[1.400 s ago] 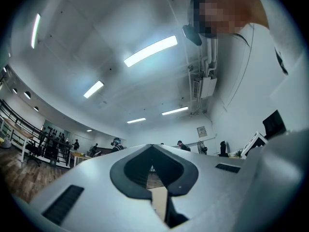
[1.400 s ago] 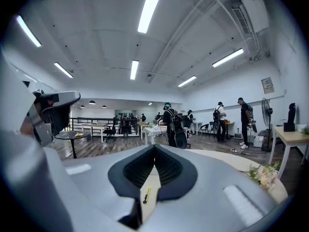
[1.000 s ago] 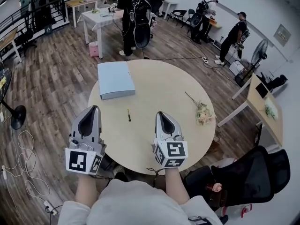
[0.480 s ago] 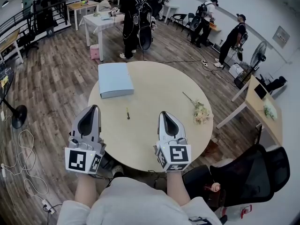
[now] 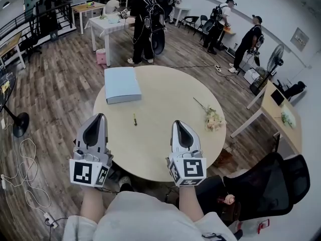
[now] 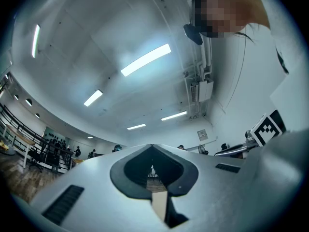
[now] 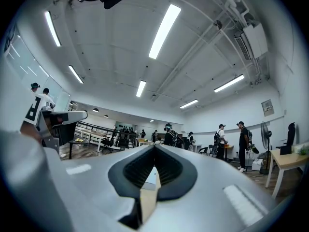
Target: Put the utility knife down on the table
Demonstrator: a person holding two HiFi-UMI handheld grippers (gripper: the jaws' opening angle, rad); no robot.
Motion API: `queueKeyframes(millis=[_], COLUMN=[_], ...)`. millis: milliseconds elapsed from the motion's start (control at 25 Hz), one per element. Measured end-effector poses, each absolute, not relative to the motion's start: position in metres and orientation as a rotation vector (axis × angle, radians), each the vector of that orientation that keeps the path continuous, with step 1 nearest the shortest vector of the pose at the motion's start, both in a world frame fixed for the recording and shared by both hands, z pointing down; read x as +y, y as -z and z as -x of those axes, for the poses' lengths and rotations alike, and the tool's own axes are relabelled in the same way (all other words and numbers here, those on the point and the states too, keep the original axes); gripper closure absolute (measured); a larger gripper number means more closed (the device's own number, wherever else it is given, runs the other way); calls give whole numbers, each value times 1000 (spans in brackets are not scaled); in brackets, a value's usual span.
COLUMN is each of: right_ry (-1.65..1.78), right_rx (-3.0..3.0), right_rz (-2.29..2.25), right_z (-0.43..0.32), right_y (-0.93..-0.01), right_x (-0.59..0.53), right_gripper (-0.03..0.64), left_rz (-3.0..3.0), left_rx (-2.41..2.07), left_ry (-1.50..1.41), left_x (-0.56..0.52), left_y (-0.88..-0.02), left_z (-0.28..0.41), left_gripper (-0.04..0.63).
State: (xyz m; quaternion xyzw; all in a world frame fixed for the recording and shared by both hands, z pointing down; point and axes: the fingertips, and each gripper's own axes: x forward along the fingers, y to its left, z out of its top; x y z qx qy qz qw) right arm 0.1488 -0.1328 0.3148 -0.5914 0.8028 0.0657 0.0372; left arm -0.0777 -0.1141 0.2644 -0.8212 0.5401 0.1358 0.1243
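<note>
The utility knife [image 5: 134, 119], a small yellow and black stick, lies flat on the round beige table [image 5: 165, 92], a little left of its middle. Nothing touches it. My left gripper [image 5: 99, 117] hangs over the table's near left edge, its jaws shut and empty, below and left of the knife. My right gripper [image 5: 178, 123] is over the near edge to the knife's right, also shut and empty. In the left gripper view the left gripper [image 6: 152, 146] points up at the ceiling. In the right gripper view the right gripper [image 7: 154, 146] faces across the room.
A pale blue flat box [image 5: 122, 84] lies at the table's far left. A small bunch of flowers [image 5: 212, 118] rests near its right edge. A black office chair [image 5: 266, 185] stands at my right, cables [image 5: 25, 154] trail on the floor at left, and people [image 5: 145, 19] stand beyond the table.
My right gripper has drifted slightly to the right and toward me. The knife stays where it lay on the table and the left gripper has not moved.
</note>
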Motion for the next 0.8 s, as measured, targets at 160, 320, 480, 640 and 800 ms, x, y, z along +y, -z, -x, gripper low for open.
queueKeyframes(millis=[160,320,480,640,800], right_ry=[-189,-184,-189,-189,-186], right_rx=[2461,2462,2461,2456,2452], right_rz=[1814,1808,1802,1799,1796], right_z=[-153,-152,-155,-157,-158], right_y=[-317,-316,-316,-315,-312], right_x=[-127,-127,-128,-129,-135], right_gripper=[606,606,606,606,606], left_rz=[2394,2391,2388,2384,2385], left_rx=[1576,1581,1583,1581,1573], left_ry=[-392,-390,-388,-389,-388], left_x=[-108,-107,-107,-109,-115], left_y=[-266,-265,-265,-264,-260], left_z=[73,75,71,69,67], left_gripper=[588,588,588,588,588])
